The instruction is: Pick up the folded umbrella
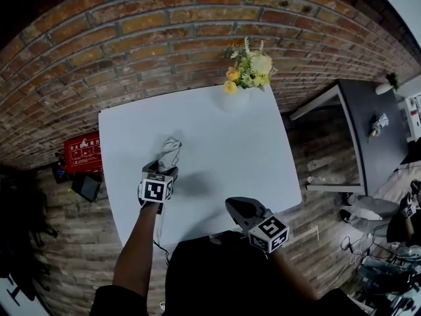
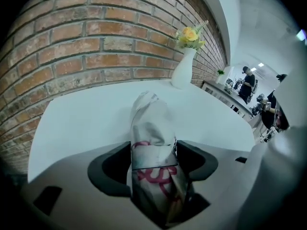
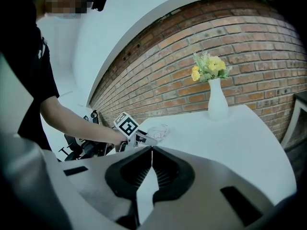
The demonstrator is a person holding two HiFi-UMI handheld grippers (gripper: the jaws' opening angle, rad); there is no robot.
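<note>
The folded umbrella point(image 1: 170, 151), pale grey fabric with pink lettering, lies on the white table point(image 1: 230, 143) left of centre. My left gripper point(image 1: 164, 168) is down over its near end, jaws open, one on each side of it. In the left gripper view the umbrella point(image 2: 152, 128) fills the gap between the dark pads point(image 2: 192, 159) and runs away towards the brick wall. My right gripper point(image 1: 235, 206) hangs above the table's near edge, shut and empty. Its view shows its jaws point(image 3: 152, 150) with their tips together, the left gripper point(image 3: 129, 127) and the umbrella point(image 3: 159, 132) beyond.
A white vase of yellow flowers point(image 1: 238, 87) stands at the table's far edge against the brick wall. A red box point(image 1: 82, 151) sits on the floor to the left. A dark table point(image 1: 371, 130) stands to the right, with people beyond it.
</note>
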